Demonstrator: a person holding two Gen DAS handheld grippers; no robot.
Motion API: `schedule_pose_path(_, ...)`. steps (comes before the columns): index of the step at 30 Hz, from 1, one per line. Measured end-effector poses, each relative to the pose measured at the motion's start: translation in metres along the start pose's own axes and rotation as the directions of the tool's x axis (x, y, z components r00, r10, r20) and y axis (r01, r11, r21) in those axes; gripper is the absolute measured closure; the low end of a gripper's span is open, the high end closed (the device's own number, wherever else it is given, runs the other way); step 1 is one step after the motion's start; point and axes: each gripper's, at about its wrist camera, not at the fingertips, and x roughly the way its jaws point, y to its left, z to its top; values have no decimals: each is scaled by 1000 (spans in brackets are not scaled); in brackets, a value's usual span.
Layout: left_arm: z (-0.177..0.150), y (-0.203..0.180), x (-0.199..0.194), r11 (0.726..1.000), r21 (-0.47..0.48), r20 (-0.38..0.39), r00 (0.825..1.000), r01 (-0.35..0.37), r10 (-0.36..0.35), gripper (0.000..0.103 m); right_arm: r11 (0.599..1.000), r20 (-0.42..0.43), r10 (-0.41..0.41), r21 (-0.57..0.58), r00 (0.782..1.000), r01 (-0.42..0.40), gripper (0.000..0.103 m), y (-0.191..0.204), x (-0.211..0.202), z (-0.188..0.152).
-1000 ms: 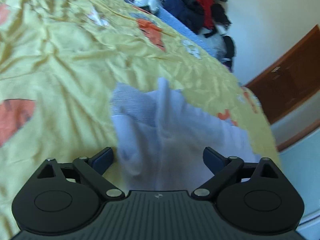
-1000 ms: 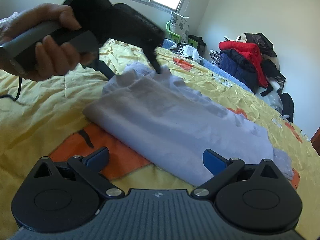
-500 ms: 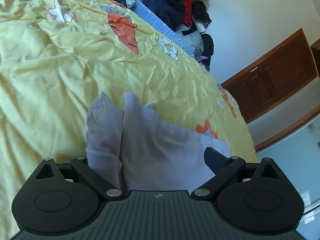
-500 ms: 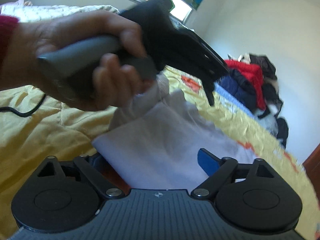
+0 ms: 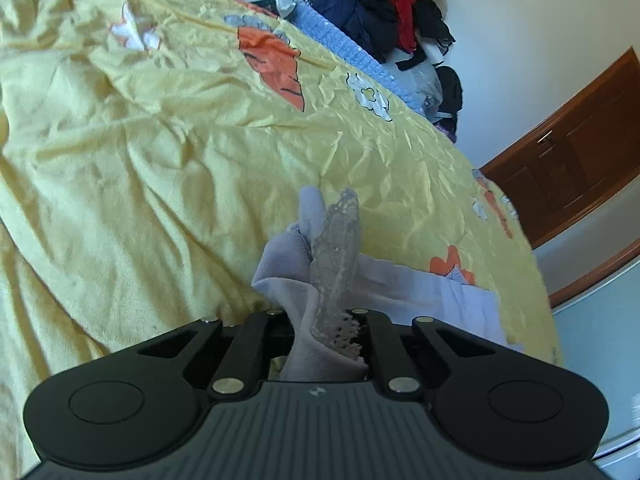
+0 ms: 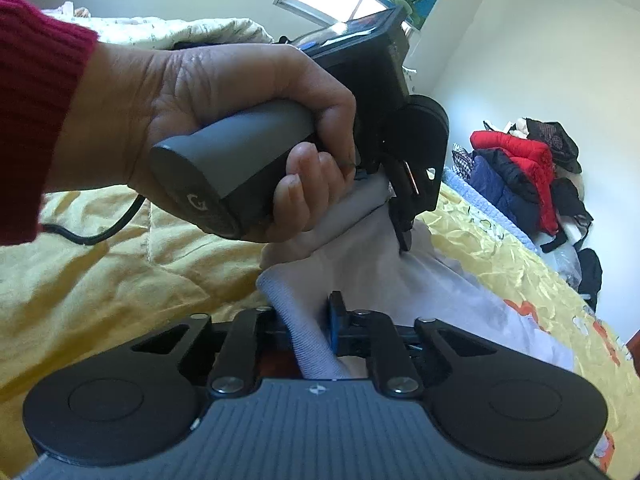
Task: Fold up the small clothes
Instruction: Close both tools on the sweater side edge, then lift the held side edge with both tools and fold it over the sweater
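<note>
Both tools pinch the lilac garment; only the right view shows the hand gripping the left tool.

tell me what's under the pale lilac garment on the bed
The pale lilac garment lies on a crinkled yellow bedspread printed with orange carrots. Whatever print sits beneath the cloth is covered. Both the left gripper and right gripper are shut on its edge.

Pale lilac garment lies bunched on the yellow bedspread.
</note>
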Motion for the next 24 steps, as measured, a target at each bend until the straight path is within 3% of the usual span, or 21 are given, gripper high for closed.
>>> schedule_pose_path(10, -3, -54, -19, 978, 98, 66, 982, -182, 176, 95, 963, 119, 57, 254, 991, -86, 93, -57, -42, -12)
schedule_pose_path(24, -14, -138, -25, 942, 185, 137, 956, -280, 258, 95, 852, 177, 51, 505, 983, -135, 93, -134, -82, -56)
